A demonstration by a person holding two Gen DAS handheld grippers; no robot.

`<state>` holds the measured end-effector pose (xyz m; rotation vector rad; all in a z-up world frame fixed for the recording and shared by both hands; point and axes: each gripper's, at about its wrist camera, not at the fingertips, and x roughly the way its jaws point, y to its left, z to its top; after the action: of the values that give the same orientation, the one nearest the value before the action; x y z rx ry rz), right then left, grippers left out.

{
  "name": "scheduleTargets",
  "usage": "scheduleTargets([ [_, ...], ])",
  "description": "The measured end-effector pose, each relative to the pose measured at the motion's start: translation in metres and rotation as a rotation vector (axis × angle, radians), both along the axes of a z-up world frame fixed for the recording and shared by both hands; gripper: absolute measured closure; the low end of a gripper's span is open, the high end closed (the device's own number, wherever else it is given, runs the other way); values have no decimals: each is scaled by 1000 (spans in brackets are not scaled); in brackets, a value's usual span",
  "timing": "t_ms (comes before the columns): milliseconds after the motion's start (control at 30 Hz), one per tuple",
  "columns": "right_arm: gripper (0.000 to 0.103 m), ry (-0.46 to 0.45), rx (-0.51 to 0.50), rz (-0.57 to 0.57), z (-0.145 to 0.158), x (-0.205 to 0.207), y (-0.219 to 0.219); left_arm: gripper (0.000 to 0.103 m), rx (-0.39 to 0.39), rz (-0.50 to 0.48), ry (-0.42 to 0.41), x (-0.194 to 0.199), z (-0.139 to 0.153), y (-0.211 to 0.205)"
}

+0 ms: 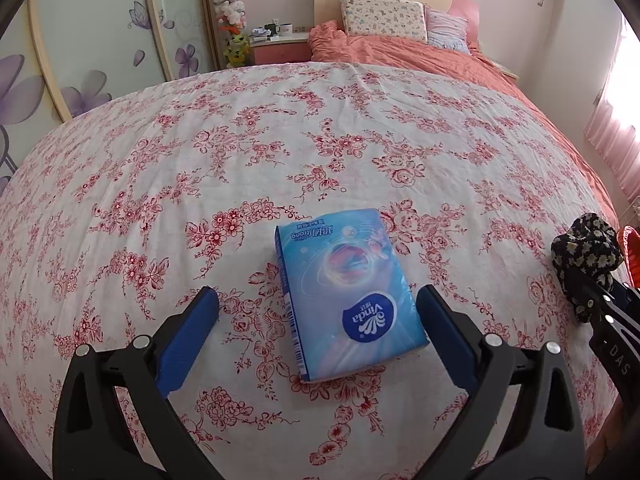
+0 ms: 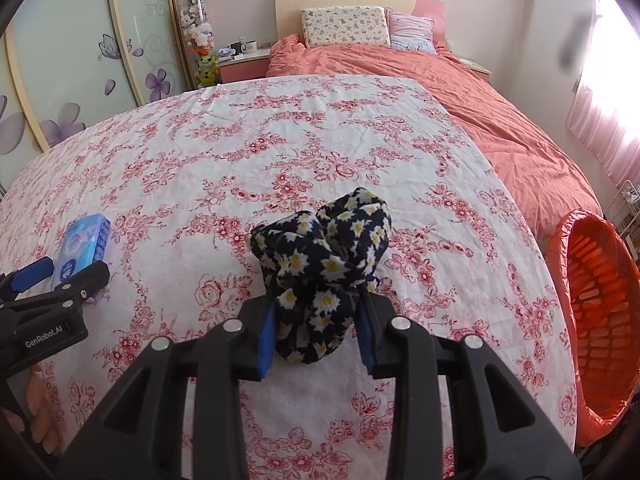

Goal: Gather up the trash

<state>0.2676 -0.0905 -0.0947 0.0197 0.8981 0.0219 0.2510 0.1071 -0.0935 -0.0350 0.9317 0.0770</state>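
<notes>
A tissue pack [image 1: 348, 296] is seen lying flat on the floral sheet [image 1: 280, 152], between the spread fingers of the left gripper [image 1: 318, 308]. The jaws are released wide and neither pad is pressed against the pack; the right pad is close beside its edge, while the left pad is kept well apart. The gripper is tilted downward over the pack, probably so that it can be straddled across its narrow width.

A wad of dark daisy-print cloth [image 2: 324, 276] is grasped by the right gripper [image 2: 318, 334]. Its jaws are clenched on the lower part of the wad, and the upper folds are left bulging free above the pads. Whether the wad is lifted clear of the sheet cannot be told. It is held on the side nearest the bin [image 2: 596, 320], which is set just off the bed's right edge and lined with an orange bag; the wad is judged to be bound there.

Counted: one tissue pack, one cloth wad, one bin, two grippers, and two pillows [image 1: 382, 16] at the headboard. In the bin, as far as its inside is seen, nothing is visible yet, so the collecting is judged to be at an early stage.
</notes>
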Motion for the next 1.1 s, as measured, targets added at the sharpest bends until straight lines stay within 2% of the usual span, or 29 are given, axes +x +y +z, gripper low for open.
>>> scheduleTargets([
  [167, 65, 1, -1, -6, 0, 0, -1, 5, -3, 6, 0, 0, 0, 3],
  [1100, 65, 2, 9, -8, 0, 1, -4, 2, 8, 0, 6, 2, 0, 0],
])
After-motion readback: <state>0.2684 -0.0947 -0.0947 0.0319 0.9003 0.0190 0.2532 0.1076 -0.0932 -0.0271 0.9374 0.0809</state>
